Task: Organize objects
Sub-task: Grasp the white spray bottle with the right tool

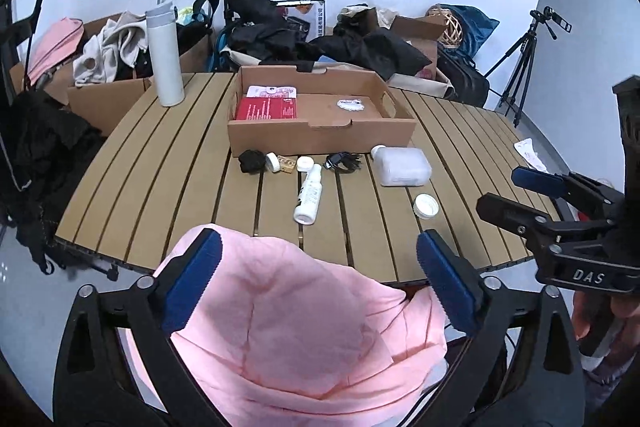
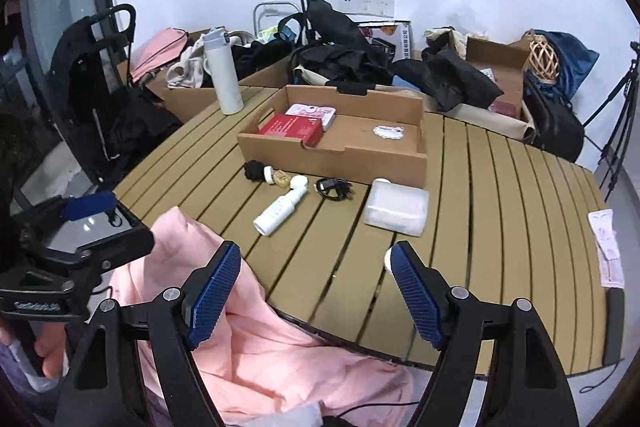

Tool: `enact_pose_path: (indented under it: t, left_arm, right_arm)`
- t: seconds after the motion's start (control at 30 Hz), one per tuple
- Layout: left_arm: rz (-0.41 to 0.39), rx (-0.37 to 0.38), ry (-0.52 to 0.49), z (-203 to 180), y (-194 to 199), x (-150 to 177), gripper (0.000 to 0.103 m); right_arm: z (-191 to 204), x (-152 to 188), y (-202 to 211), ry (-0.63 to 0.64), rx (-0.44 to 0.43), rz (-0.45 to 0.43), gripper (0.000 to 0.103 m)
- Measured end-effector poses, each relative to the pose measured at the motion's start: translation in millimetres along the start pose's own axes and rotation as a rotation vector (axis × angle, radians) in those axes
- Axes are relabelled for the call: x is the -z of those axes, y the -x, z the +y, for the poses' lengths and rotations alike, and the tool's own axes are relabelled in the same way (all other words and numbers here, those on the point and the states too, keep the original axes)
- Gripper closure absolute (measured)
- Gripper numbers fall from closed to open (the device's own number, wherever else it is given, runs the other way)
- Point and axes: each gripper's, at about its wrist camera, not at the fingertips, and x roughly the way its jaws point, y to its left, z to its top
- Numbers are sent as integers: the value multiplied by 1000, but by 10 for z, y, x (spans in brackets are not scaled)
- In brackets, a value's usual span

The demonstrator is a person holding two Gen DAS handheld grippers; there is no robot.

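Note:
A shallow cardboard box (image 1: 320, 137) (image 2: 332, 157) stands on the slatted table and holds a red packet (image 1: 267, 107) (image 2: 292, 129). In front of it lie a black cloth wad (image 1: 252, 161), small white caps (image 1: 273, 161), a white bottle (image 1: 308, 201) (image 2: 280, 211), a black cable (image 1: 342, 162) (image 2: 334, 188), a clear plastic container (image 1: 402, 167) (image 2: 396, 209) and a white lid (image 1: 426, 206). My left gripper (image 1: 316, 283) is open above a pink cloth (image 1: 304, 327) (image 2: 256, 355) at the table's near edge. My right gripper (image 2: 316, 295) is open and empty, right of the cloth.
A tall white flask (image 1: 165, 57) (image 2: 222, 73) stands at the table's far left. Bags, clothes and cardboard boxes (image 1: 108, 99) crowd behind the table. A tripod (image 1: 524, 55) stands far right. A paper packet (image 2: 608, 251) lies on the table's right edge.

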Motion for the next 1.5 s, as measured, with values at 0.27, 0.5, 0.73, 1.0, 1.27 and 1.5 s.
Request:
enact_pose_path:
  t: [0.27,0.5,0.73,1.0,1.27,1.5]
  left_arm:
    - [0,-12,-3,34,-55,70,4]
    - [-56,28,-2,98,-354,193,2]
    - [46,115,12,4,-1005,160,7]
    - [162,72,2,30,-1733,-65,34]
    - [203,141,22,278,-2008,-163,45]
    - [272,78,-85,-12,-2251,-167,78]
  right_arm:
    - [135,37,-57,25,27,-16,22]
    - [-103,261,-424,-5,55,39,22]
    - [-518,498,-837,-67,121,85,22]
    - [-917,529,-1355,-115,133,135,22]
    - [-892,512,-1742,-63,149,135,50]
    - [-918,517,-1743,-56,125,111,59]
